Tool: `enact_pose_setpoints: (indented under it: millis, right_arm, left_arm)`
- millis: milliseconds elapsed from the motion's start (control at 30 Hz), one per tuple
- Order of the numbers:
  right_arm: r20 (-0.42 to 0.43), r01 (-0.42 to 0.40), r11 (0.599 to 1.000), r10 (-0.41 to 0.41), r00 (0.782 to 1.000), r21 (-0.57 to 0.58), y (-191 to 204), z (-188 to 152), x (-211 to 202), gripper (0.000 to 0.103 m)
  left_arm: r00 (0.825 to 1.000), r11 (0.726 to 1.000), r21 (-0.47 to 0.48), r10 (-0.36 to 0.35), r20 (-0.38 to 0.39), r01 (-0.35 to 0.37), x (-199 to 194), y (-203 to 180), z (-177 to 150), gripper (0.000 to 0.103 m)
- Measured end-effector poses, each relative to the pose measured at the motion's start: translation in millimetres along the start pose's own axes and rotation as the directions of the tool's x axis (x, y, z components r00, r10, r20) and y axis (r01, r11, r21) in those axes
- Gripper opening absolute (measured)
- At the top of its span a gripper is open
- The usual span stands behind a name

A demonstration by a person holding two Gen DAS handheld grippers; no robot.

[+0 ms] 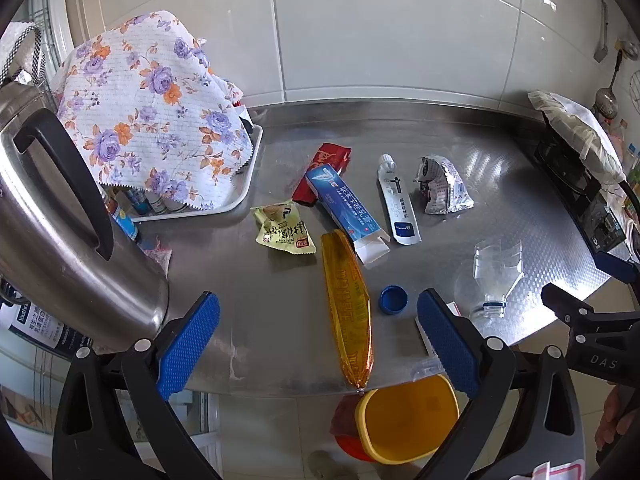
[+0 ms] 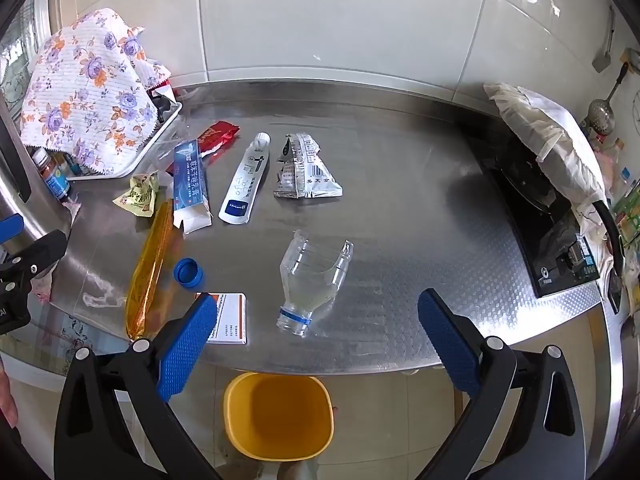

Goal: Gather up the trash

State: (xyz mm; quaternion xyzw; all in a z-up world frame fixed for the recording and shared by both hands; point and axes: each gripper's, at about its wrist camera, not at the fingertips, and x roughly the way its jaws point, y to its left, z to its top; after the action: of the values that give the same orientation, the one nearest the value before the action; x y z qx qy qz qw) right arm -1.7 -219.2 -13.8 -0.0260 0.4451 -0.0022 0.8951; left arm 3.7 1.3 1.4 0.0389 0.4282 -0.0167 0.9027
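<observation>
Trash lies on a steel counter (image 2: 400, 208): an orange wrapper (image 1: 348, 308) (image 2: 150, 264), a blue bottle cap (image 1: 393, 299) (image 2: 188, 271), a toothpaste box (image 1: 346, 212) (image 2: 190, 184), a white tube (image 1: 398, 200) (image 2: 246, 180), a silver foil packet (image 1: 442, 190) (image 2: 306, 168), a cut clear bottle (image 1: 496, 276) (image 2: 312, 276), a green snack wrapper (image 1: 282, 228) (image 2: 140, 194), a red wrapper (image 1: 326, 170) (image 2: 218, 136) and a small white card box (image 2: 228, 318). A yellow bin (image 1: 408, 418) (image 2: 278, 416) stands on the floor below the counter edge. My left gripper (image 1: 318, 332) and right gripper (image 2: 318, 332) are open and empty above the front edge.
A steel kettle (image 1: 60, 216) stands at the left. A floral cloth (image 1: 152, 112) (image 2: 88, 88) covers a white tray of bottles at the back left. A black cooktop (image 2: 552, 224) with a cloth-covered pan sits at the right. The wall is tiled.
</observation>
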Motion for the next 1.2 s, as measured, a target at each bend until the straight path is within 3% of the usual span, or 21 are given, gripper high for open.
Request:
enact_pose_setpoints:
  millis: [1200]
  right_arm:
    - [-0.008, 0.007, 1.000, -0.007, 1.000, 0.003, -1, 1, 5, 0.100]
  left_arm:
    - [1.000, 1.000, -0.008, -0.008, -0.013, 0.008, 10, 4, -1, 0.098]
